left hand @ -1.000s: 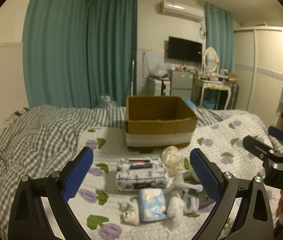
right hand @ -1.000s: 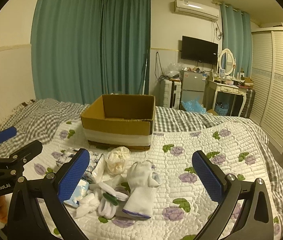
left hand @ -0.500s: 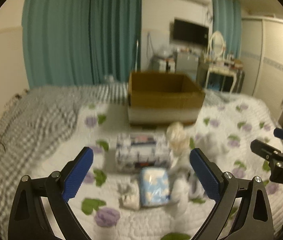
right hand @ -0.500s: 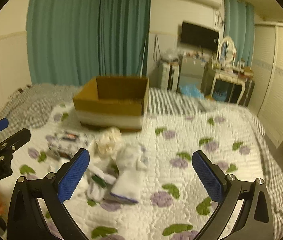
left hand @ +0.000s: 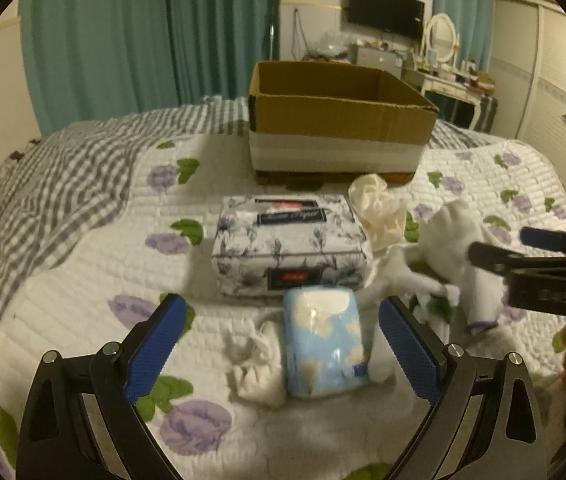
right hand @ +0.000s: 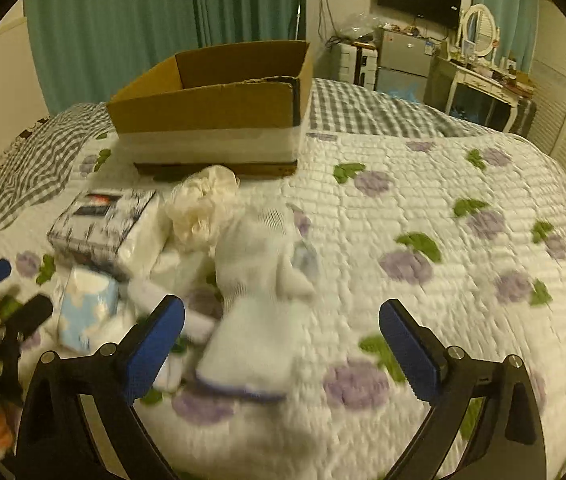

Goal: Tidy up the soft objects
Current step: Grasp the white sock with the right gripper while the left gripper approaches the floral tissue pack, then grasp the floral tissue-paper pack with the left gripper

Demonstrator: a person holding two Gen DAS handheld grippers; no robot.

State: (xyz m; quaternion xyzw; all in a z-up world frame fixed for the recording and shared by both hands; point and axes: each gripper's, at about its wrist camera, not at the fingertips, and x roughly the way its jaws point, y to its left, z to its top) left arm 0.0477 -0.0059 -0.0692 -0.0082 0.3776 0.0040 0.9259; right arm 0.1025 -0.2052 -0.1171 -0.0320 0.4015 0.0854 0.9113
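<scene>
None of the soft things has reached the cardboard box toward the far edge of the bed, judging by its visible inside. The left gripper hangs with jaws spread wide either side of the blue tissue pack; the right gripper hangs wide open over the white sock. The floral tissue pack and cream cloth bundle lie just before the box. All sorting remains.

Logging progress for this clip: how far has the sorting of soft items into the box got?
Nothing looks done: every soft item lies on the quilt before the brown cardboard box. In hand: nothing. The left gripper is open around the pale blue tissue pack; the right gripper is open over the white sock. The floral tissue pack and the cream cloth remain.
</scene>
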